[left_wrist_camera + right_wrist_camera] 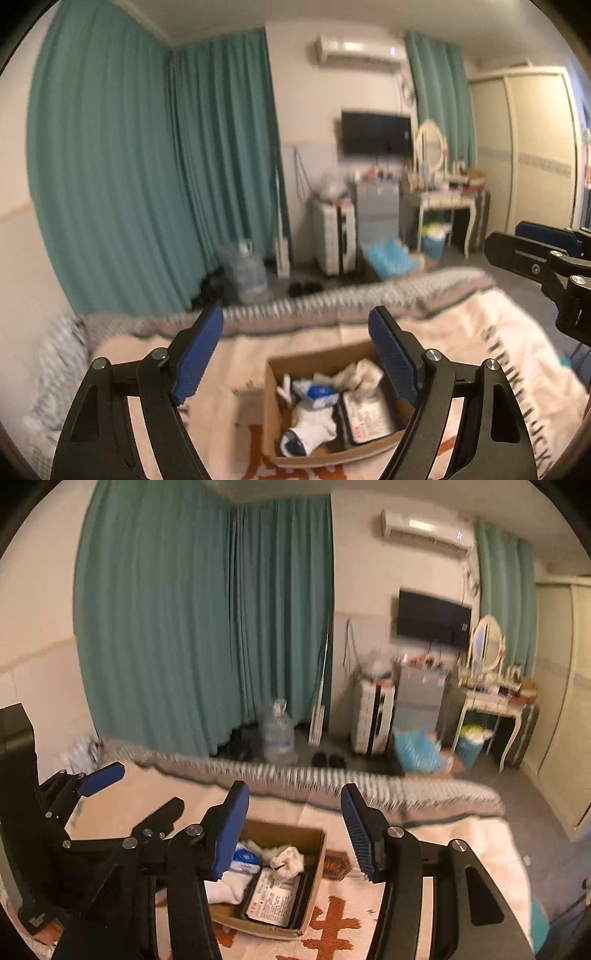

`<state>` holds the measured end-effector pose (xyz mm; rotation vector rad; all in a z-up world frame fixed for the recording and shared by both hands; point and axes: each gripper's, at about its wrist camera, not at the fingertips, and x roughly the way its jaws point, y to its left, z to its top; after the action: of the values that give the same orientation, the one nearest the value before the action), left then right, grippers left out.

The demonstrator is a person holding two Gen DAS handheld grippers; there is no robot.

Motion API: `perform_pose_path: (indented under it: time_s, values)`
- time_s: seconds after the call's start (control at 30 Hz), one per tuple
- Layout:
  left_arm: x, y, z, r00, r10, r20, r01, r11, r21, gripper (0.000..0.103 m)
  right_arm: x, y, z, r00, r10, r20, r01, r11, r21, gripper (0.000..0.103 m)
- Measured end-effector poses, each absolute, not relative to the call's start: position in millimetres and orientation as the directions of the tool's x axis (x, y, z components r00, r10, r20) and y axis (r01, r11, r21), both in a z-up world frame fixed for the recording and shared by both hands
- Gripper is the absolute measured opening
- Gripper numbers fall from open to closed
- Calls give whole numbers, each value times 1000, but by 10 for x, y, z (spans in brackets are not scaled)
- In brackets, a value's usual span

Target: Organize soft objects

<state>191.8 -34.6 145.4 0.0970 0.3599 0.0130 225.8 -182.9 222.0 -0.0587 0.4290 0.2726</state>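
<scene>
Cardboard box (271, 406) sits on the bed blanket (480, 354), holding white socks (310, 430), a crumpled cloth (288, 860) and a flat packet (275, 899). Left gripper (295, 354) above the box – released, empty; right gripper (295, 827) likewise – spread wide, nothing held.

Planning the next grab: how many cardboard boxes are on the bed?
1: the box sits on the blanket, below both open grippers, left and right. Others may be out of view.
</scene>
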Motion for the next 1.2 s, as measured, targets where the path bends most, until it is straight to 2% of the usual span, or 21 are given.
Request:
perform_pose_path:
  time_s: [0.07,0.13,0.2,0.23,0.27,0.33,0.43,0.5,0.63,0.77,0.87,1.2]
  values:
    - [1620,-340,1727,954,34,-299,-4,995,101,82,1937,-1876,2550,893,251,-373,-271,962,-3,53]
    - [1372,-366,1928,964,46,-263,-19,994,108,82,1656,-1907,2788,907,252,-338,-271,963,-9,59]
    - [1052,-367,2137,975,53,-214,-30,994,106,92,1355,-1928,3002,921,247,-302,-265,964,-20,69]
    - [922,-366,2199,980,52,-190,-33,994,100,95,1147,-1951,3111,928,244,-280,-262,965,-28,71]
    - [765,-366,2270,986,45,-160,-31,995,94,96,1030,-1954,3170,932,244,-268,-262,964,-33,75]
    - [487,-353,2374,993,29,-116,-19,996,89,96,737,-1948,3292,939,243,-243,-263,963,-52,76]
    - [174,-310,2438,998,25,-64,-20,997,78,96,397,-1952,3367,949,239,-205,-256,965,-60,81]
    - [-6,-267,2428,999,34,-43,-30,996,81,96,236,-1973,3366,951,249,-184,-263,963,-52,88]
    - [-176,-199,2277,999,46,-10,-45,997,69,96,-34,-2022,3224,952,267,-148,-274,961,-27,92]
    - [-238,-167,1981,999,44,-24,-43,998,48,96,-77,-2052,2909,950,281,-138,-285,959,-5,96]
    - [-164,-149,1773,996,48,-69,-45,998,40,96,0,-2024,2586,958,243,-150,-249,968,-27,97]
    - [299,-180,936,980,57,-189,-51,998,40,96,720,-1992,1490,912,294,-287,-289,955,62,97]
